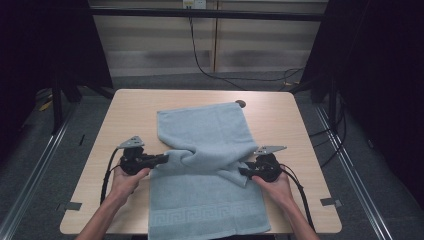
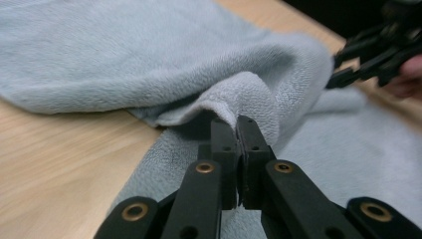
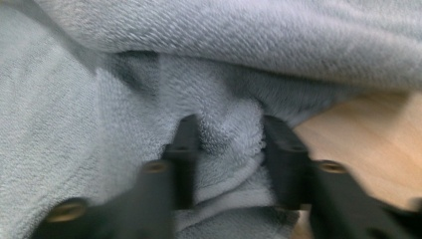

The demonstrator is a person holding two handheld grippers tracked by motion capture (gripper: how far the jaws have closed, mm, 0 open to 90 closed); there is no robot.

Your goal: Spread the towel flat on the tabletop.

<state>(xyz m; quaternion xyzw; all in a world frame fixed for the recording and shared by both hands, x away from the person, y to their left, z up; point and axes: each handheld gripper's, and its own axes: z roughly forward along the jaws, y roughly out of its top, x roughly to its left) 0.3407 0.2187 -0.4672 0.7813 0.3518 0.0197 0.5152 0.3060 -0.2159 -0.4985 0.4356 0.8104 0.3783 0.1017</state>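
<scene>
A light blue-grey towel (image 1: 205, 130) lies lengthwise on the wooden table (image 1: 125, 115), bunched into a ridge across its middle. My left gripper (image 1: 164, 159) is at the towel's left edge, and in the left gripper view its jaws (image 2: 237, 124) are shut on a fold of the towel (image 2: 149, 55). My right gripper (image 1: 243, 171) is at the towel's right edge. In the blurred right gripper view its jaws (image 3: 230, 134) stand partly apart, with a thick fold of towel (image 3: 229, 50) filling the gap and touching both pads. The right gripper (image 2: 370, 55) also appears far off in the left gripper view.
The towel's near end, with a key-pattern border (image 1: 207, 218), reaches the table's front edge. A small dark cable hole (image 1: 240, 104) sits near the towel's far right corner. Bare wood lies left and right of the towel. Cables run on the floor behind.
</scene>
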